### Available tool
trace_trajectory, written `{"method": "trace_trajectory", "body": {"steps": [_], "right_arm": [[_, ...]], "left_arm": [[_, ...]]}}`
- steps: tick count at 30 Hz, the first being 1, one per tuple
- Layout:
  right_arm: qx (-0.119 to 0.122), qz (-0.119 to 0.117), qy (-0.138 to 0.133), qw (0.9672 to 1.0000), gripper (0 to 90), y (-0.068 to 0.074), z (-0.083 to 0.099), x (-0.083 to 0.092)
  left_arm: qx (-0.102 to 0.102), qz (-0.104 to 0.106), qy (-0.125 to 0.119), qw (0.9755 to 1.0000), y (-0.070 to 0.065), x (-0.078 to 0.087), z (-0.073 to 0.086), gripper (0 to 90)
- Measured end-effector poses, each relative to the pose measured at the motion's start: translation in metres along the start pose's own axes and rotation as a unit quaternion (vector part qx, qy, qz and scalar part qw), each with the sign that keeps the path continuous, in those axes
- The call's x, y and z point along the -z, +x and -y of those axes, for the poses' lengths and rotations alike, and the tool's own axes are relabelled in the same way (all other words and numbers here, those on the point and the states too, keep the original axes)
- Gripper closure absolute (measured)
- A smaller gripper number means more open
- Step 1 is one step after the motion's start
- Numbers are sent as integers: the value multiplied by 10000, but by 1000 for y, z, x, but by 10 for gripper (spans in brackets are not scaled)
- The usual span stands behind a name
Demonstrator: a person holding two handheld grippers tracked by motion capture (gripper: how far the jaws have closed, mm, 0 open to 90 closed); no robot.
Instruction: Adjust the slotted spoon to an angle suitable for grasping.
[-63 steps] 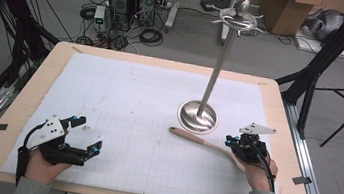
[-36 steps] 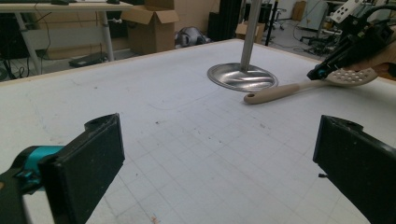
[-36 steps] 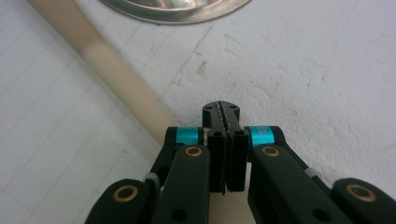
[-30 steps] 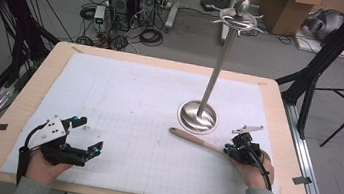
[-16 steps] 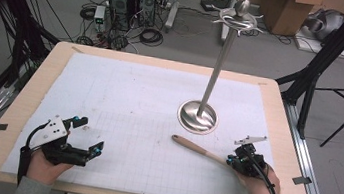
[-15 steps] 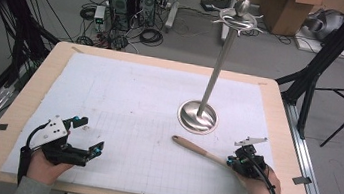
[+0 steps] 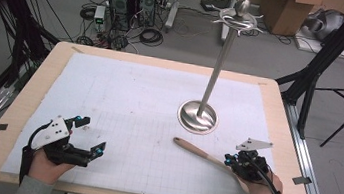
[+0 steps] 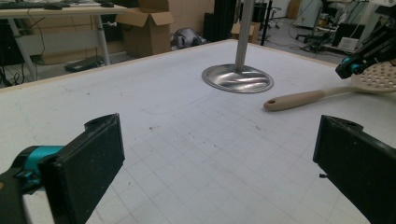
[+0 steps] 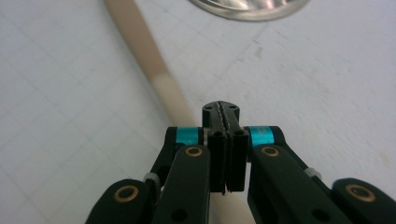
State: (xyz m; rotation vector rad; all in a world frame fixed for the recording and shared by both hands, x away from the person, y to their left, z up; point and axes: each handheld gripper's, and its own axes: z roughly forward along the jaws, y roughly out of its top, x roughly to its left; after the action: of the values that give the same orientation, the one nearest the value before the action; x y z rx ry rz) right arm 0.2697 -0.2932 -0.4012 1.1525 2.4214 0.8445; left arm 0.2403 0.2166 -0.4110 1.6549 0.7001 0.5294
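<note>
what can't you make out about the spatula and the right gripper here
- Grip: the right gripper has its jaws together above the spatula, but its own body hides whether they pinch it.
- Spatula's head: the high view has it under the right hand; the left gripper view's right edge cuts it off.
- Stand: its top is above the left gripper view's upper edge.

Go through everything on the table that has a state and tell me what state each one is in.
Left gripper: jaws wide open, nothing between them, low over the mat.
Right gripper: jaws shut, over the spatula's neck; whether they pinch it can't be told.
Spatula: tilted, handle end on the mat, slotted head raised near the right gripper.
Stand: upright on its round base, hooks bare.
</note>
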Motion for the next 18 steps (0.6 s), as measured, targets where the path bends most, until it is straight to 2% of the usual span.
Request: {"method": "trace_trajectory", "body": {"steps": [5,10,14,18], "right_arm": [[243,-361,-110,9990,900,8,-10,-8],[531,-654,-152,9963,900,14,-17,-17],[760,-916,-222,9926,900,18,-23,-24],[1034,-1099,-126,9885,900,24,-27,-33]], "left_arm": [[-2,-10,-23,10000,1,3,0,23],[52,-52,-23,10000,3,5,1,23],[53,-66,-23,10000,3,5,1,23],[32,-70,6,10000,2,6,2,23]]}}
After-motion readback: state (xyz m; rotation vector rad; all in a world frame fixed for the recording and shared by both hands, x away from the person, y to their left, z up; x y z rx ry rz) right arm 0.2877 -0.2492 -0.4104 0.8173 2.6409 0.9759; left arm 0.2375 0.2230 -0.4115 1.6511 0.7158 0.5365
